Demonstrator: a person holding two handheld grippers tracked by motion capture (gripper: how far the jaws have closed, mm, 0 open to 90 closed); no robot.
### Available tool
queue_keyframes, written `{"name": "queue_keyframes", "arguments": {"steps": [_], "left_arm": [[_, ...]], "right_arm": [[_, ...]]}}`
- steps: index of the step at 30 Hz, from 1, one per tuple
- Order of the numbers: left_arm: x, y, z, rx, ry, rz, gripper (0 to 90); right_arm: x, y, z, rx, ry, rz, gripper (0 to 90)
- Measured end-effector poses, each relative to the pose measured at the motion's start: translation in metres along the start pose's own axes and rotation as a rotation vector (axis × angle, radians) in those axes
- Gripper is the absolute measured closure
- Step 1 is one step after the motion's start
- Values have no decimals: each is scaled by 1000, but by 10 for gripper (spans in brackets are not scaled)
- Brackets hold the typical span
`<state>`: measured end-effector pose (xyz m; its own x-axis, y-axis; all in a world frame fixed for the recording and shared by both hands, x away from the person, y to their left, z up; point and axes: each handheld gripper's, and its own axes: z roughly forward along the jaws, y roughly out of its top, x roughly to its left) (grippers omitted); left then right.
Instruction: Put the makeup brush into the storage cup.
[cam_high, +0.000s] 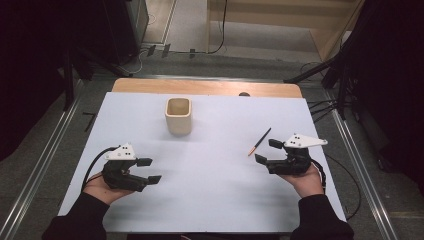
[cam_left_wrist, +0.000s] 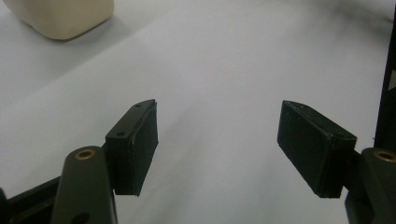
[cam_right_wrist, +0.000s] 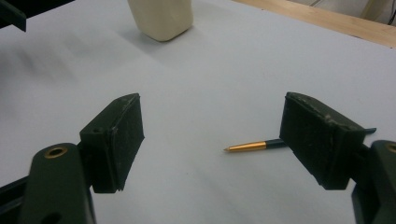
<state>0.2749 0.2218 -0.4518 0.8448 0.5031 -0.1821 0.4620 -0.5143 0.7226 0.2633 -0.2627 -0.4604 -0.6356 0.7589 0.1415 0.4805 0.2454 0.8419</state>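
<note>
A pen (cam_high: 259, 141) with a dark barrel and a gold-orange tip lies flat on the white sheet that covers the table (cam_high: 215, 190), on the right half, its tip pointing toward the person and slightly left. The right gripper (cam_high: 268, 151) hovers just beside it, held in the person's right hand (cam_high: 306, 179), with its fingers (cam_right_wrist: 114, 140) spread wide and holding nothing. In the right gripper view the pen (cam_right_wrist: 254, 145) lies on the sheet beyond the gap, its gold tip in the open and its dark barrel running behind the right-hand finger; whether that finger touches the barrel is hard to tell from here, though the high view suggests they are apart. The left gripper (cam_high: 149, 170) is on the left half of the table, well away from the pen, resting in the left hand (cam_high: 102, 186), and its fingers (cam_left_wrist: 133, 144) are also parted with only bare sheet between them. A cream cup (cam_high: 178, 115) with rounded square sides stands upright near the far middle of the sheet, between the two grippers and beyond both; its lower part shows at the top of the left gripper view (cam_left_wrist: 65, 16) and the right gripper view (cam_right_wrist: 162, 17).
</note>
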Motion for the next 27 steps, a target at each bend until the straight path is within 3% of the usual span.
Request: {"name": "queue_keyframes", "arguments": {"steps": [27], "left_arm": [[1, 0, 2, 13, -7, 1, 292]], "right_arm": [[-22, 12, 22, 11, -68, 35, 222]]}}
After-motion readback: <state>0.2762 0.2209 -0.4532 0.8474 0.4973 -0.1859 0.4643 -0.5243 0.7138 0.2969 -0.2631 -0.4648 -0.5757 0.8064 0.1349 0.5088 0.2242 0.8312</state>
